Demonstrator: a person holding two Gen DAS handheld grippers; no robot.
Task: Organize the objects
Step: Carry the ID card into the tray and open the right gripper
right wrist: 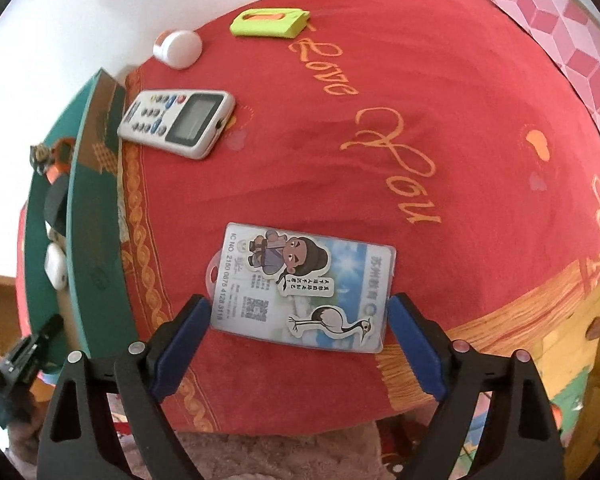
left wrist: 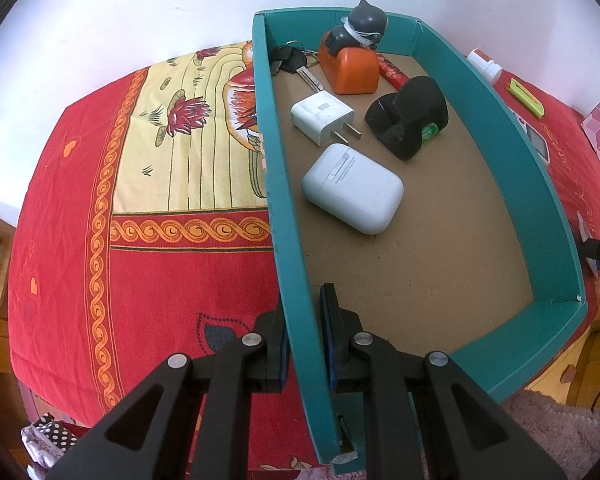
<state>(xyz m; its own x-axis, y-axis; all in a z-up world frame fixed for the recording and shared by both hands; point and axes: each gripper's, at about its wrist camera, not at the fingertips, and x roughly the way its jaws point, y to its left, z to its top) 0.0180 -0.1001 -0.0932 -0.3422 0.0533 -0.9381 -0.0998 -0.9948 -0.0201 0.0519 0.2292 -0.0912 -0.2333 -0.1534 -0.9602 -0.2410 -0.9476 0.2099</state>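
Left wrist view: left gripper (left wrist: 304, 334) clamps teal box (left wrist: 556, 216) wall.
Right gripper (right wrist: 300, 320): wide, straddling card (right wrist: 304, 288), untouched.
Next: pinch card, carry left into box.

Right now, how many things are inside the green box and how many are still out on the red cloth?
Inside the green box: 6 (keys, cat figure, red tube, charger, tape dispenser, earbud case)
On the red cloth: 4 (remote, white bottle, yellow-green case, card)
Total: 10
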